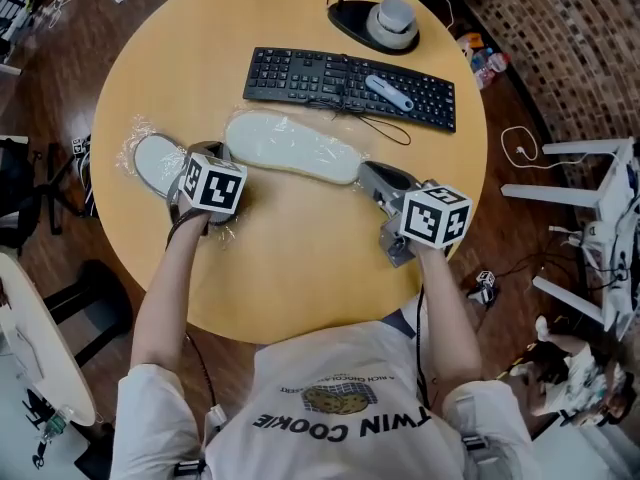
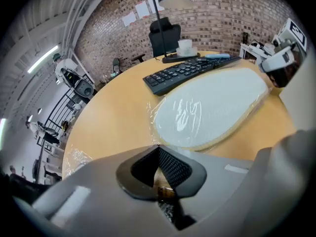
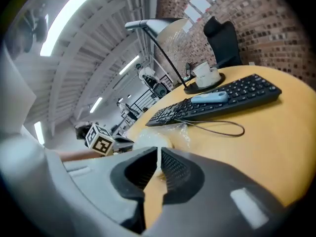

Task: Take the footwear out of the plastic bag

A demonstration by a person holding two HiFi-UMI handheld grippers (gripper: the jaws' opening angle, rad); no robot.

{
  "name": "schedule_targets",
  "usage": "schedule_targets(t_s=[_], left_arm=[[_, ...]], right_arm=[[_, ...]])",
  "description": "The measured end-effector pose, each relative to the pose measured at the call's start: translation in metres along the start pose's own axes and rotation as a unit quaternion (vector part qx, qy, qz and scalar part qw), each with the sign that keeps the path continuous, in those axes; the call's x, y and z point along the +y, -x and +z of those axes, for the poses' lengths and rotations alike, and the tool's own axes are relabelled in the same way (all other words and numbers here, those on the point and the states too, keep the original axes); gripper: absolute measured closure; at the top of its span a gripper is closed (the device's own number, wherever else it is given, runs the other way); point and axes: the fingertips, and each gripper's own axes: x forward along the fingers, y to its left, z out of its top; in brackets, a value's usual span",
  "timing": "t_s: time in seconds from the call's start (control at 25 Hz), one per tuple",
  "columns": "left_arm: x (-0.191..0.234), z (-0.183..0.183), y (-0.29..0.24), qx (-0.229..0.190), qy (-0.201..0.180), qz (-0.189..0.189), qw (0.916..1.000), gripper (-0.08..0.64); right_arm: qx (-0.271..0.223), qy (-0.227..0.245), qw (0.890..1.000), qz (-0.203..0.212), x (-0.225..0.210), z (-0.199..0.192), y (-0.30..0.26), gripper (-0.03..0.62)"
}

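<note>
Seemingly bagged slipper (image 1: pixel 292 148) just beside right gripper (image 1: pixel 368 176)

The person's white shirt (image 1: pixel 345 423) reads "TWIN COOKIE", seen upside down; the smaller print above it is illegible.

Keyboard (image 1: pixel 340 83) and lamp base (image 1: pixel 372 23) rest on table (image 1: pixel 300 258).

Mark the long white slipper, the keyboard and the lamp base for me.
long white slipper (image 1: pixel 290 148): head view, middle of its sole.
keyboard (image 1: pixel 300 76): head view, left block of keys.
lamp base (image 1: pixel 348 16): head view, bare black left edge.
</note>
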Motion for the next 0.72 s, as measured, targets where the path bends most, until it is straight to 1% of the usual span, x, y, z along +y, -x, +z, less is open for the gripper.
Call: schedule_targets(t_s=[0.04,0.08,0.16,0.24,0.32,0.44,0.56,0.72], left_arm=[[-0.001,-0.001,-0.002,0.004,-0.009,0.003,0.9999,0.554],[-0.002,-0.001,-0.002,0.006,-0.016,0.006,0.9998,0.554],[-0.002,0.0,-0.002,0.005,-0.022,0.013,0.9997,0.554],[-0.002,0.0,-0.002,0.006,-0.023,0.014,0.9996,0.555],[-0.002,0.0,-0.002,0.008,-0.023,0.013,0.9996,0.555],[-0.003,0.001,-0.002,0.009,-0.023,0.014,0.9996,0.555],[-0.003,0.0,-0.003,0.01,-0.023,0.015,0.9996,0.555],[-0.003,0.0,-0.004,0.011,-0.02,0.01,0.9997,0.555]], right_arm=[[-0.002,-0.016,1.0,0.01,-0.001,0.0,0.0,0.577],[0.001,-0.023,1.0,0.012,-0.003,-0.002,0.0,0.575],[0.011,-0.022,1.0,0.004,-0.01,-0.007,0.002,0.572],[0.017,-0.023,1.0,0.004,-0.015,-0.011,0.005,0.571],[0.02,-0.033,0.999,0.016,-0.015,-0.012,0.006,0.56],[0.037,-0.041,0.998,0.029,-0.016,-0.015,0.003,0.517],[0.05,-0.042,0.998,0.024,-0.022,-0.017,-0.001,0.515],[0.056,-0.067,0.995,0.04,-0.025,-0.017,-0.007,0.515]])
